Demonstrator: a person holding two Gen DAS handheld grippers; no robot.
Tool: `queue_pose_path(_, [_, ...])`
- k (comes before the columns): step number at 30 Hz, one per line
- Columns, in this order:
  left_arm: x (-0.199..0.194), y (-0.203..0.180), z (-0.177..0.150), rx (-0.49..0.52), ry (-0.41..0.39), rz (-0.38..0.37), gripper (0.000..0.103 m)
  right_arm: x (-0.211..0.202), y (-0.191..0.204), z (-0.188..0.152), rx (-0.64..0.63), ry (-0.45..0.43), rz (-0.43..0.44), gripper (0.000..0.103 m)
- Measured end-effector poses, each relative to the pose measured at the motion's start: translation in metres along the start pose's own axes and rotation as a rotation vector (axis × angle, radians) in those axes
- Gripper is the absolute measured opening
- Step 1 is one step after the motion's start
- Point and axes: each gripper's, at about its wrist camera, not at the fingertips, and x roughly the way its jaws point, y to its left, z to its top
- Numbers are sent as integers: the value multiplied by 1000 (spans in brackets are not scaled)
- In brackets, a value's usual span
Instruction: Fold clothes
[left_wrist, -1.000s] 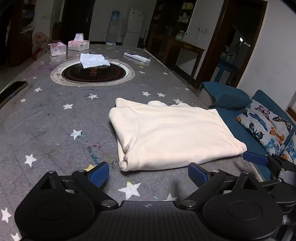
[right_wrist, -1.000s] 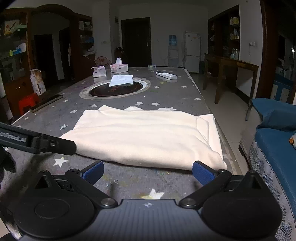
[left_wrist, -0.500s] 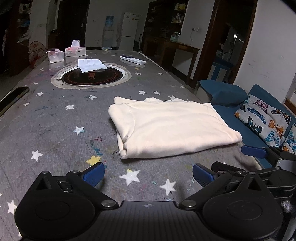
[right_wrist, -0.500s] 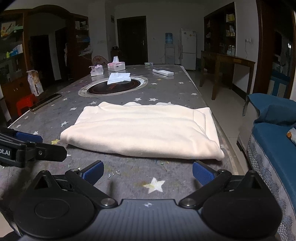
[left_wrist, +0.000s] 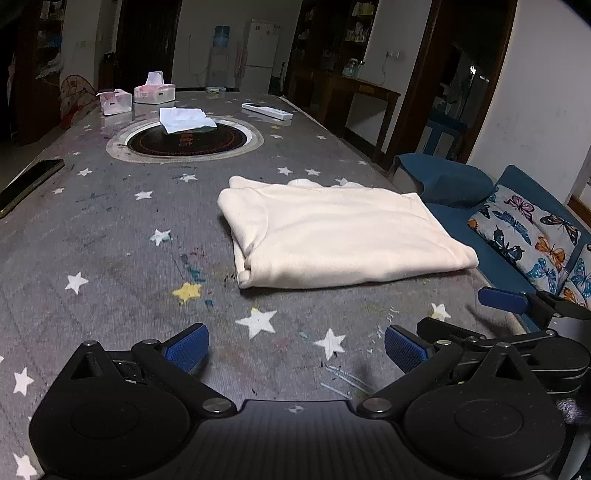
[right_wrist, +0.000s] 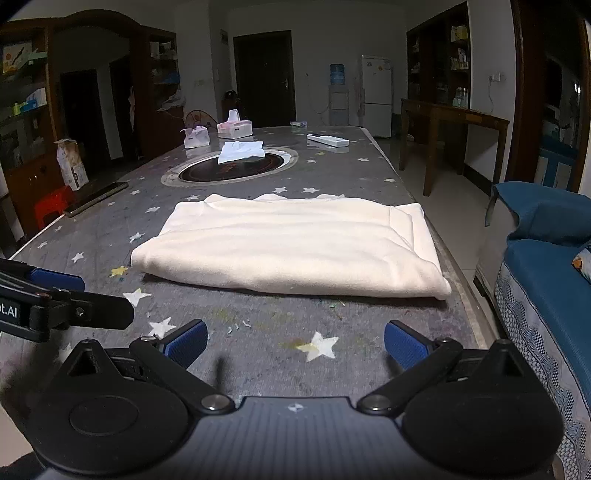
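Folded cream garment lies flat on the table, ahead of both grippers and touching neither. Left gripper: jaws spread wide, blue pads apart with bare tabletop between them, nothing held. Right gripper: likewise spread wide and empty, its blue pads over the near edge of the table. In the left wrist view the right gripper appears at the lower right, just beside the table's right edge; in the right wrist view the left gripper's finger shows at the left margin, short of the garment's near left corner.

Garment: a rectangular stack of layers, long axis across the table, one short folded end toward the left and the other lying close to the table's right edge. Table: grey cover printed with white and yellow stars. Beyond the garment, a round dark inset burner with a white cloth on its far rim. Farther back, two tissue boxes and a white remote control. A dark phone lies by the left edge. Right of the table: a blue sofa with a butterfly-print cushion.
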Motion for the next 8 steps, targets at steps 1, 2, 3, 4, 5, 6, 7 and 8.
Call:
queue_pose_path(1, [0,0,-1,0,2,-3,103,0,0,0,0,0,0,103])
queue_pose_path(2, [0,0,-1,1,4,-3,103,-1,0,-1,-1,0,0,103])
queue_pose_path(3, [0,-1,-1,2,5,-3,103,-1,1,-1,-1,0,0,103])
queue_pose_path(4, [0,-1,-2,3,5,-4,103,-2,1,-2,-2,-1,0,103])
queue_pose_path(5, [-1,-2,-2,5,5,-6,103,-2,1,-2,-2,-1,0,103])
queue_pose_path(6, [0,-2,-2,5,6,-6,103,-2,1,-3,-2,-1,0,103])
queue_pose_path(7, [0,-2,-2,5,6,-7,103,-2,1,-3,-2,-1,0,103])
queue_pose_path(8, [0,-3,-2,6,5,-8,103,-2,1,-3,-2,0,0,103])
